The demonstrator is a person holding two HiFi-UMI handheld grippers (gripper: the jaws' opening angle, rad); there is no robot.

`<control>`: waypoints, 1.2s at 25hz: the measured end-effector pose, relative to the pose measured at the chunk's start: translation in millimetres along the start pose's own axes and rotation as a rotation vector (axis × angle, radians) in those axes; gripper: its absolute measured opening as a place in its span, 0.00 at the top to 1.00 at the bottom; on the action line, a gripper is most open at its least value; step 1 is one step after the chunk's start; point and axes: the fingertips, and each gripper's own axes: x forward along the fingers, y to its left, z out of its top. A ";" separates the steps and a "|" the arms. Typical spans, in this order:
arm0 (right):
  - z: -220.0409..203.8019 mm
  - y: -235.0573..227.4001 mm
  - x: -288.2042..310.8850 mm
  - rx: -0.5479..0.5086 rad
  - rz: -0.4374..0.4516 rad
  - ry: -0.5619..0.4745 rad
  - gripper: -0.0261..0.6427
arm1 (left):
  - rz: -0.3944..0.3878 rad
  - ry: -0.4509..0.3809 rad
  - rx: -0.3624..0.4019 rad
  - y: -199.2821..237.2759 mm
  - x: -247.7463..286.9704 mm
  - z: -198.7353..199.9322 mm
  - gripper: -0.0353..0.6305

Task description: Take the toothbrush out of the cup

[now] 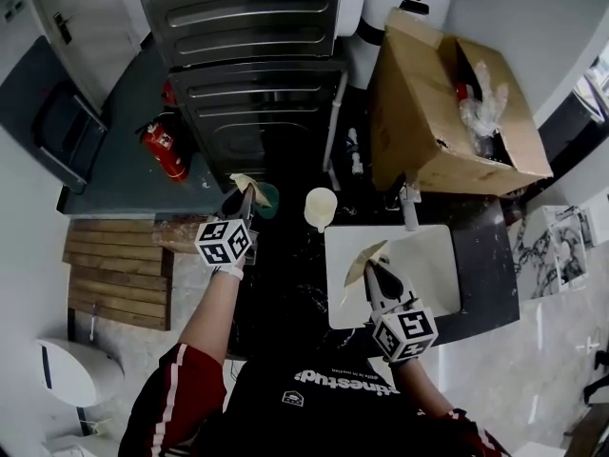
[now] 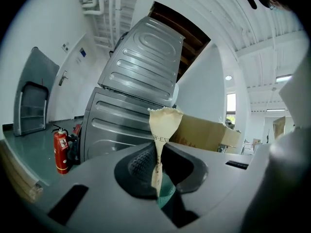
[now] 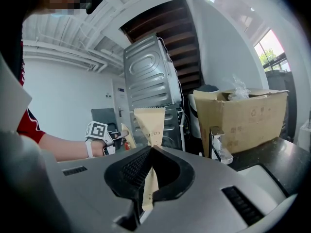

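My left gripper (image 1: 245,196) is shut on a tan paper-wrapped toothbrush (image 1: 243,181), just above a green cup (image 1: 266,198) on the black counter. In the left gripper view the jaws (image 2: 158,147) pinch the packet (image 2: 164,123) near its lower part, and the green cup's rim (image 2: 167,193) shows right under them. Over the white sink, my right gripper (image 1: 371,272) is shut on a second tan paper-wrapped toothbrush (image 1: 364,258). In the right gripper view that packet (image 3: 149,120) stands up out of the closed jaws (image 3: 150,149).
A cream cup (image 1: 321,208) stands on the black counter (image 1: 285,284) between the grippers. The white sink (image 1: 433,255) has a faucet (image 1: 409,206) at its back. Behind are an open cardboard box (image 1: 428,122), a grey metal appliance (image 1: 257,74) and a red fire extinguisher (image 1: 164,150).
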 end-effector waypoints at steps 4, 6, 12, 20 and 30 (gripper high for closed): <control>10.7 -1.0 -3.6 -0.006 0.008 -0.030 0.90 | -0.022 -0.066 0.007 -12.4 -10.2 34.2 0.89; 18.9 -1.2 -3.8 -0.013 0.015 -0.047 0.90 | -0.044 -0.100 0.013 -21.9 -20.3 55.2 0.89; 51.4 3.9 -0.9 -0.037 0.057 -0.112 0.90 | -0.112 -0.160 0.064 -52.1 -76.8 104.5 0.90; 83.3 20.7 -2.0 -0.058 0.117 -0.176 0.90 | -0.135 -0.136 0.124 -82.3 -160.4 109.6 0.90; 74.5 24.4 -0.5 -0.071 0.126 -0.161 0.90 | -0.141 -0.087 0.094 -102.1 -185.8 70.6 0.90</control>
